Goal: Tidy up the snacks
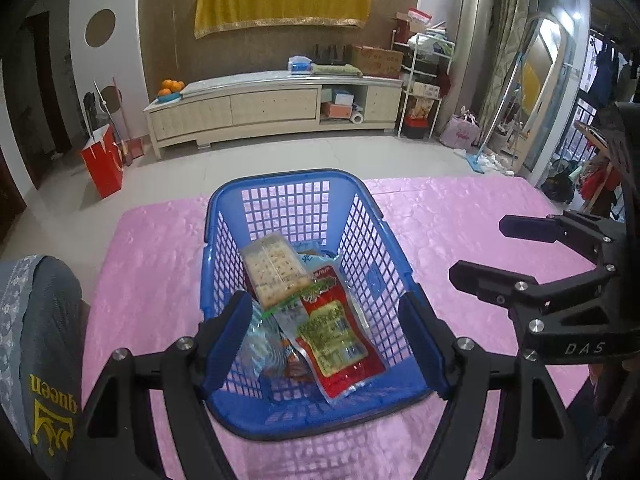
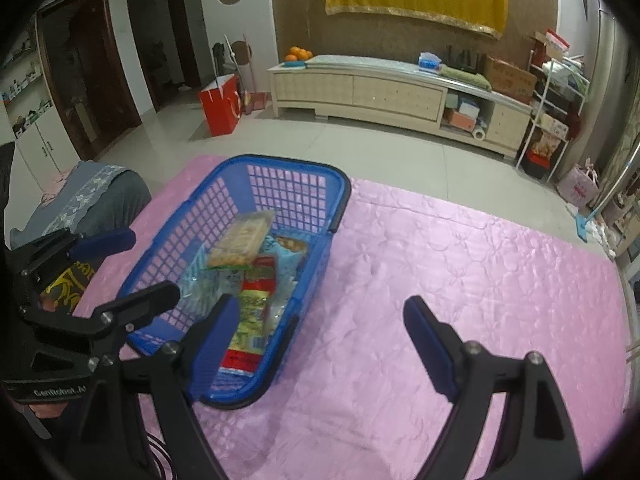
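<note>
A blue plastic basket (image 1: pixel 224 216) stands on the pink tablecloth (image 1: pixel 460 220). It holds several snack packets: a cracker pack (image 1: pixel 276 270) on top, a red packet (image 1: pixel 340 340) and clear bluish packets (image 1: pixel 260 344). My left gripper (image 1: pixel 326 330) is open and empty, hovering above the basket's near end. My right gripper (image 2: pixel 322 334) is open and empty above bare cloth just right of the basket (image 2: pixel 320 184); it also shows in the left wrist view (image 1: pixel 480 252). The cracker pack (image 2: pixel 240 240) and red packet (image 2: pixel 256 312) show in the right wrist view.
A grey cushion (image 1: pixel 40 340) lies at the table's left edge. Beyond the table are a tiled floor, a red paper bag (image 1: pixel 102 164), a long low cabinet (image 1: pixel 272 108) with oranges (image 1: pixel 171 87), and a cluttered white rack (image 1: pixel 424 92).
</note>
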`<state>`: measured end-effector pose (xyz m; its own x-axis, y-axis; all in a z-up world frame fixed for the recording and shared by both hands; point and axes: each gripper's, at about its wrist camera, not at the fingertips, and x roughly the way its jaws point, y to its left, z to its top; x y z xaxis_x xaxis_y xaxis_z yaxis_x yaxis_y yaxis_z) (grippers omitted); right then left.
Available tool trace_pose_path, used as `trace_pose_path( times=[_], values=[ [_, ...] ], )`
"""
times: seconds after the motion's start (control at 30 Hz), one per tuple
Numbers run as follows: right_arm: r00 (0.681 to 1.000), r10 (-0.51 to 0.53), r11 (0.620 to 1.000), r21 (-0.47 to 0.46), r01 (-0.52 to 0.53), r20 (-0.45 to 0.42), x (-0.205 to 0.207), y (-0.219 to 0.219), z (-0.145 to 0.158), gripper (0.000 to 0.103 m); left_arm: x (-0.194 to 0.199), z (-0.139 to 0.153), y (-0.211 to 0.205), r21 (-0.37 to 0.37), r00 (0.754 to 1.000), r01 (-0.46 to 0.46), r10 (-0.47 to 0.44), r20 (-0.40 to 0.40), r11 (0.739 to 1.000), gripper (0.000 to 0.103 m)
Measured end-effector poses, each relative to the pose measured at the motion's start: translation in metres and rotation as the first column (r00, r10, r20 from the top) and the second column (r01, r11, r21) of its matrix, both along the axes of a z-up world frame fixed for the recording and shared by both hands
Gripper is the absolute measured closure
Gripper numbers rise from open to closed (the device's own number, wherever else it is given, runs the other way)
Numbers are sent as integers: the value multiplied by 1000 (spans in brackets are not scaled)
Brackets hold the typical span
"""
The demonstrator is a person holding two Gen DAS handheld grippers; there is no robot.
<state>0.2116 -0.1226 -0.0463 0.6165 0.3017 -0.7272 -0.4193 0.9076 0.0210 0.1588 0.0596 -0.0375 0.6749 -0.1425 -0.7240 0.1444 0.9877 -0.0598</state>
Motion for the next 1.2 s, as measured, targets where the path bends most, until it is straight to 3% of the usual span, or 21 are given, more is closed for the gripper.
trace_pose_path(
  times=[0.3,0.43,0.5,0.6,0.93,1.2],
  values=[
    [995,-12,1000,-6,13,95,-53,0,17,16,-61,18,3,-16,986,-51,53,156,999,29],
    [992,-22,1000,5,22,122,-79,-2,21,16,-87,19,0,-21,981,-51,54,185,998,16],
    [988,-39,999,11,38,153,-93,-3,23,7,-103,21,0,-33,976,-52,58,211,998,14],
    [983,-54,999,9,53,174,-108,-6,25,0,-121,23,1,-37,969,-74,81,234,997,0],
    [936,-124,991,-13,135,329,-170,-12,35,0,-164,31,-15,-21,956,-63,66,286,998,0],
    [931,-166,986,54,156,326,-195,-28,30,0,-181,32,-16,-34,948,-71,79,308,997,0]
  ],
)
